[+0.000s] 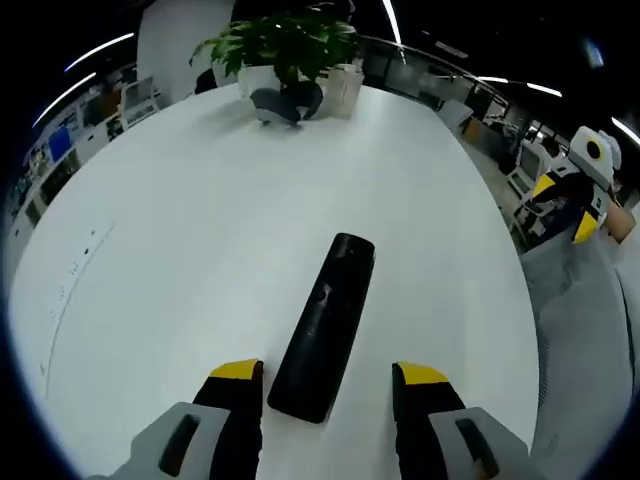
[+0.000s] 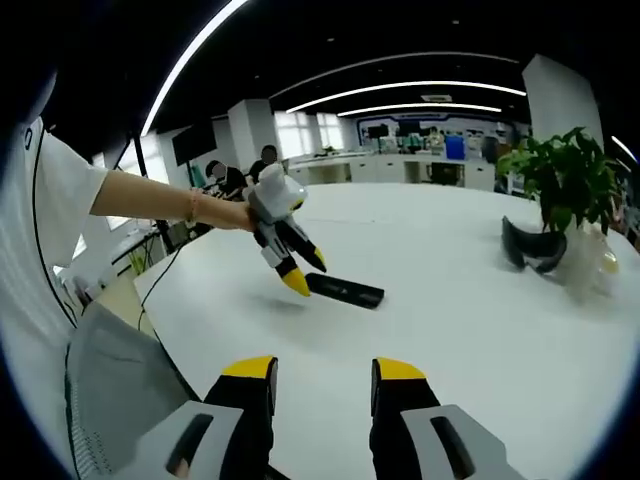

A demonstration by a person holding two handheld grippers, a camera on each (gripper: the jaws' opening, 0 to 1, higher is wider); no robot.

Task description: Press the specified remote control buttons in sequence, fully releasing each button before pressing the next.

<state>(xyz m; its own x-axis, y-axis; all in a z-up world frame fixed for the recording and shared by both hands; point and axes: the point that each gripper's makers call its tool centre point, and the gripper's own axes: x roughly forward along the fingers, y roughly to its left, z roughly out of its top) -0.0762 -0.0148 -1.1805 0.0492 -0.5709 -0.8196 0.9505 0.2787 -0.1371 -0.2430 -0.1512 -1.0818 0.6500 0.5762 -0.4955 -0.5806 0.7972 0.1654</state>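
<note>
On the white round table (image 1: 200, 260), the long black plastic remote control (image 1: 324, 328) lies straight ahead of the left gripper (image 1: 328, 372), its near end between the spread, empty jaws, while the right gripper (image 2: 324, 372), also spread, hangs well apart.

We are in an open-plan office, at a large white meeting table (image 2: 480, 330) under long strip ceiling lights (image 2: 190, 70). Beyond the table in the right gripper view we see rows of desks with monitors (image 2: 455, 148), white columns (image 2: 245, 135), bright windows (image 2: 295, 130) and people seated at workstations (image 2: 265, 155). A potted green plant (image 1: 285, 45) stands at the table's far end in the left gripper view, with a dark headset-like object (image 1: 285, 103) beside it. More desks and screens (image 1: 60, 140) line the room's edge there, and a grey chair back (image 2: 115, 385) sits against the table.
</note>
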